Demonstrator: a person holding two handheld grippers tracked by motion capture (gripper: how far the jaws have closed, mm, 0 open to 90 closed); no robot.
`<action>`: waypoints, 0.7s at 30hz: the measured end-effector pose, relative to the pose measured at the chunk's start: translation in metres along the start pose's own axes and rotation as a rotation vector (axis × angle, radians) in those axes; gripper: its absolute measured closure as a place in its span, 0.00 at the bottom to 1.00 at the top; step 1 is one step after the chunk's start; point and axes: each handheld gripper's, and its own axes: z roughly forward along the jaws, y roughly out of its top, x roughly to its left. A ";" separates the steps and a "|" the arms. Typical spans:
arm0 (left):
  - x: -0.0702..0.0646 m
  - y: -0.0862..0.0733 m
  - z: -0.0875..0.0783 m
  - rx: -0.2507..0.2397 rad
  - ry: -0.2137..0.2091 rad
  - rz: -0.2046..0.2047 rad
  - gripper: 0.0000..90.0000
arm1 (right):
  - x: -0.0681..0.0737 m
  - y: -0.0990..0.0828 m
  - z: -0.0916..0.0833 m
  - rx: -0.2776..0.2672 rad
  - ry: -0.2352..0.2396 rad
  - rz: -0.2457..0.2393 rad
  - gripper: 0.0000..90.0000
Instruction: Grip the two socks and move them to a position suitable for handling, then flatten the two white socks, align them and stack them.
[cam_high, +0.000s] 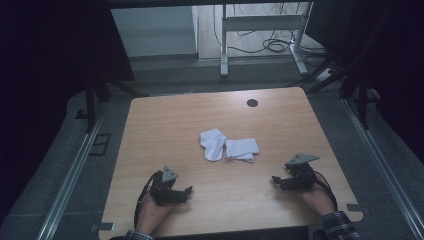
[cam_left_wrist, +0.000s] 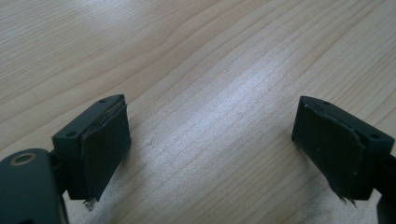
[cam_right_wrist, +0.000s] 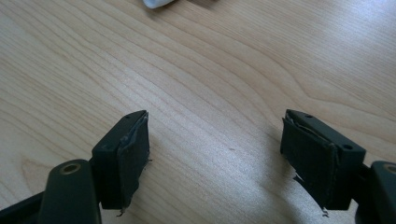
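Wooden table, two white socks touching at its middle. My left gripper and right gripper rest near the front edge, well apart from socks, jaws spread, nothing between them.

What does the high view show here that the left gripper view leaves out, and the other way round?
High view alone: two white socks, the left sock and the right sock, lying crumpled and touching at mid-table, the dark round hole near the far edge, the right gripper and both hands. Left gripper view alone: the worn, frayed pads on the jaws, seen close, with bare wood between them. Shared: the wooden table and the left gripper, its jaws standing open and holding nothing.
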 end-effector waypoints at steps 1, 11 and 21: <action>0.000 0.000 0.000 0.000 0.000 0.000 0.13 | 0.000 0.000 0.000 -0.001 0.001 0.000 0.27; 0.000 0.000 0.000 0.000 0.001 -0.001 0.13 | 0.002 0.006 -0.001 0.012 0.016 0.023 0.31; 0.000 0.000 0.000 0.000 0.002 -0.001 0.13 | 0.002 0.018 -0.006 -0.018 0.029 0.038 0.35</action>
